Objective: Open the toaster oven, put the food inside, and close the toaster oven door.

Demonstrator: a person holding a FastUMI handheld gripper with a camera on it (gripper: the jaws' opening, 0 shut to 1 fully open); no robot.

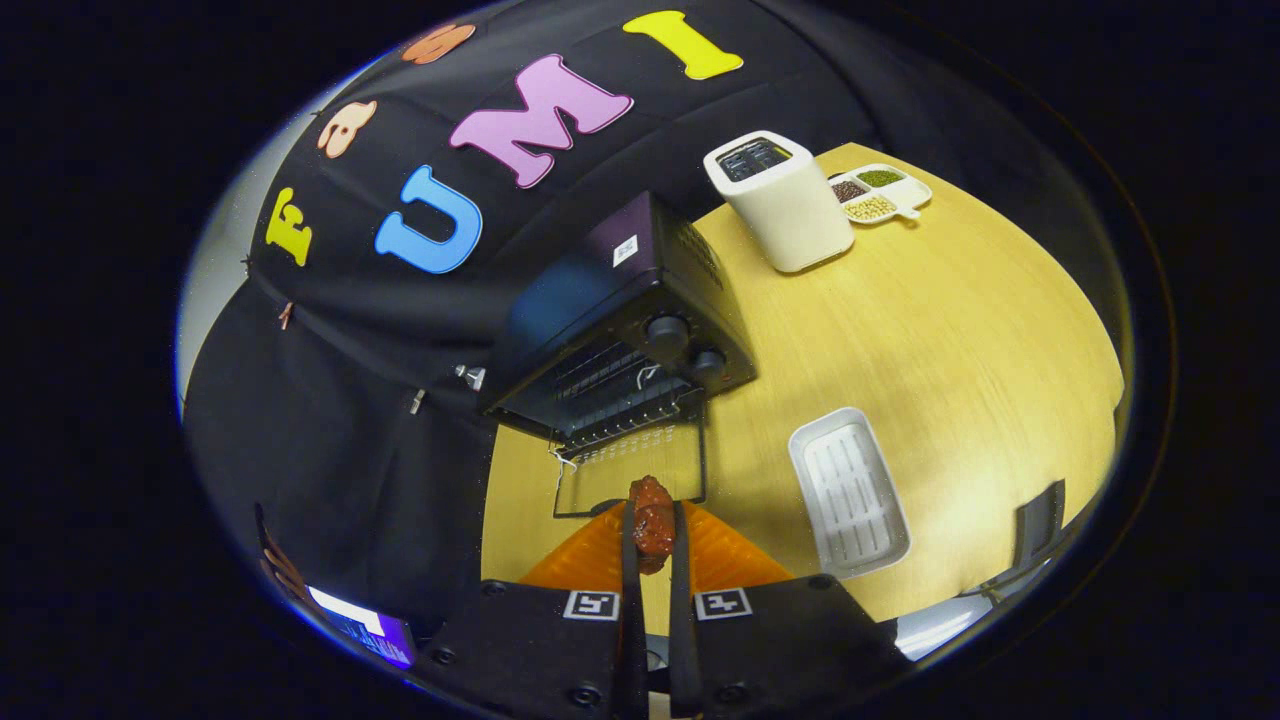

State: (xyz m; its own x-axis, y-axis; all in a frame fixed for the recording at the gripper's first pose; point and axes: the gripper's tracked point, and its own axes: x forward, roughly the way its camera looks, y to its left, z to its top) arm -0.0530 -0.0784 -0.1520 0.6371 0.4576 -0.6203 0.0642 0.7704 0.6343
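- The gripper (652, 535) held a reddish-brown piece of food (651, 522), its two orange fingers (590, 556) pinching the piece from both sides near their tips.
- The food sat between the fingers, raised above the wooden table (960, 330) and just short of the toaster oven's open door (630, 478).
- The black toaster oven (625, 320) stood at the table's edge nearest the booth wall, its glass door folded down flat toward the fingers and its wire rack (615, 390) showing inside.
- A white ridged tray (848, 492) lay on the table beside the oven door, apart from the fingers.
- A white toaster (780, 200) stood beyond the oven near the far edge, with a divided dish of grains (880, 193) just beside it.
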